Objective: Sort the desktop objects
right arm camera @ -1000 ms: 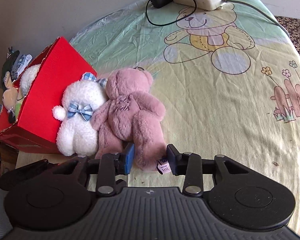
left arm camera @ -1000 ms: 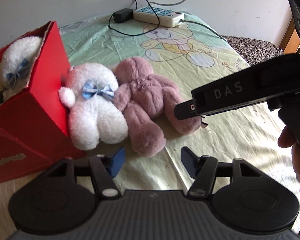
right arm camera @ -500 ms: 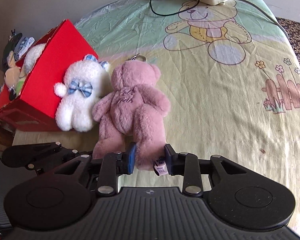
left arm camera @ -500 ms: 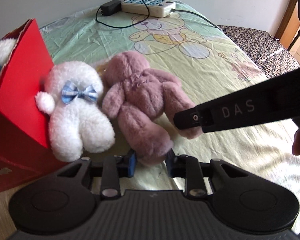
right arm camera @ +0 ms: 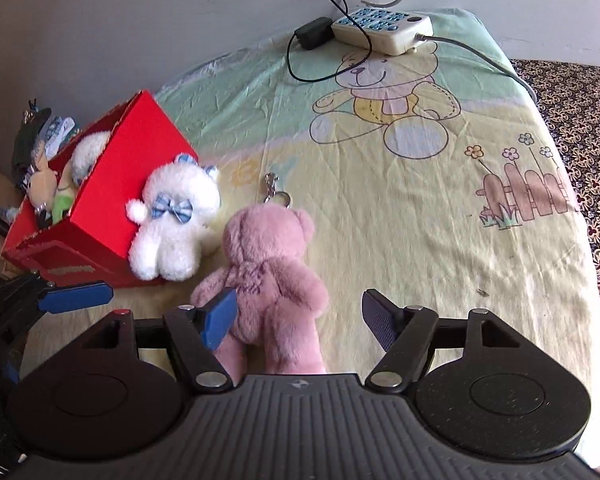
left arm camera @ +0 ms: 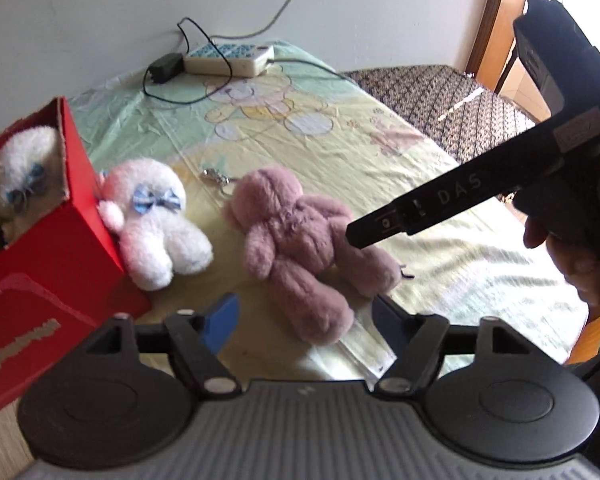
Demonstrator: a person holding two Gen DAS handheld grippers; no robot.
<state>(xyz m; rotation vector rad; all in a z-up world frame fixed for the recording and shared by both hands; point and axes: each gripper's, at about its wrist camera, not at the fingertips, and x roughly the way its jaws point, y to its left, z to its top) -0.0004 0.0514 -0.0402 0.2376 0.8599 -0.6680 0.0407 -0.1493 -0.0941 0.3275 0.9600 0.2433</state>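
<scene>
Cartoon-bear sheet [right arm camera: 440, 208] covers the bench; red box [right arm camera: 112, 200] sits at left of frame with toys inside, white plush [right arm camera: 172, 224] leaning on it; pink bear [right arm camera: 268, 276] lies centre, lower frame; left gripper [left arm camera: 304, 320] and right gripper [right arm camera: 298, 318] both spread wide, holding nothing; looks like the pick-up step, next closing on a leg.

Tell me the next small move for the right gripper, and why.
Probably close the right gripper on the fluffy pink plush bear: its jaws stand open, the bear's lower body lies between them, and the bear lies outside the red cardboard box that already holds plush toys.
</scene>
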